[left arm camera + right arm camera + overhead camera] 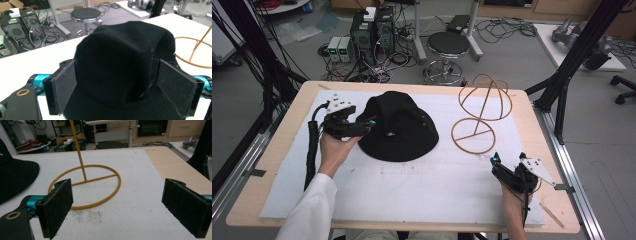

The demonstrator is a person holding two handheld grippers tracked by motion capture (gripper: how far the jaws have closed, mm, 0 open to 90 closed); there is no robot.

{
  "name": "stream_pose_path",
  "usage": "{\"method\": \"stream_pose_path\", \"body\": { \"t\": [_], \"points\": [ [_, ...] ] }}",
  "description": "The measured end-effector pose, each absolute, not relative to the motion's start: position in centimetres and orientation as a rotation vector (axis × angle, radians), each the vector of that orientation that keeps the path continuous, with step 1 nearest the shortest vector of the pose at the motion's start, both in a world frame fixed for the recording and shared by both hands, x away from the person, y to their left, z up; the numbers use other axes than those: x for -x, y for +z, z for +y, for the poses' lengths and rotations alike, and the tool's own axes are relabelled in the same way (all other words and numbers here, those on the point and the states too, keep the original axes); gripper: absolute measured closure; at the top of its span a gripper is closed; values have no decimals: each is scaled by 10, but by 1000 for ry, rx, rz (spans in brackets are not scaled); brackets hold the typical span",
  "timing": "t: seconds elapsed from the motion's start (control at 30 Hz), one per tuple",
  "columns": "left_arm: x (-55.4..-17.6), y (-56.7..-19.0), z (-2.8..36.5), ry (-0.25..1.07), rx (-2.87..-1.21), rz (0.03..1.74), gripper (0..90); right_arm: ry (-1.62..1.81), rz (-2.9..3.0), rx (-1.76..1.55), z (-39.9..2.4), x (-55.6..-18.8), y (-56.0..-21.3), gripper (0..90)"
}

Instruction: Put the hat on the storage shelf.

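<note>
A black bucket hat [398, 127] is sitting on the white mat [412, 190] covering the table [539, 125], a little toward ten o'clock from the mat's centre. A small pale mark is showing on its crown in the high view, and a scrap of white is peeking at the hat's right edge in the left gripper view, but neither is legible.

The left claw [371, 123] is coming in from the hat's nine o'clock side, its jaws spread wide. The left gripper view is revealing what the high view is hiding: both black pads [63, 87] are standing on either side of the crown [120, 62], over the brim, at or very near the cloth and not pinching it.

The right claw [508, 158] is hovering near the table's four o'clock corner, jaws likewise gaping with nothing between them. Just beyond it, at eleven o'clock from it, a yellow wire hat stand [477, 117] is resting on the mat. The right gripper view is showing its round base ring [86, 186], crossbar and upright rod close up, plus faint dark specks on the mat; the high view alone is giving the stand's domed hoops on top.
</note>
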State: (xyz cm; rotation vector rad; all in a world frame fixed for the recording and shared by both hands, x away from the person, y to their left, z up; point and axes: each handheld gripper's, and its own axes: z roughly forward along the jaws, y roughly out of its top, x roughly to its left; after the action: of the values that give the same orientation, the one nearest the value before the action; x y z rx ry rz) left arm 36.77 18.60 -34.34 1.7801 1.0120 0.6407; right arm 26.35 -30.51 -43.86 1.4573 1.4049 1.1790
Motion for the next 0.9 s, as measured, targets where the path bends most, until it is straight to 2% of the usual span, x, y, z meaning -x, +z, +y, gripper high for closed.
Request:
{"method": "stream_pose_path", "body": {
  "t": [0.33, 0.63, 0.9],
  "points": [
    [-388, -371, 148, 574, -1811, 1032, 174, 1178, 1408, -1451, -305, -265, -438, 93],
    [-398, -386, 126, 587, -1811, 1074, 192, 1192, 1402, -1461, -306, -265, -438, 93],
    [-396, -388, 124, 616, -1797, 1045, 439, 1197, 1401, -1462, -306, -266, -439, 93]
  ]
}}
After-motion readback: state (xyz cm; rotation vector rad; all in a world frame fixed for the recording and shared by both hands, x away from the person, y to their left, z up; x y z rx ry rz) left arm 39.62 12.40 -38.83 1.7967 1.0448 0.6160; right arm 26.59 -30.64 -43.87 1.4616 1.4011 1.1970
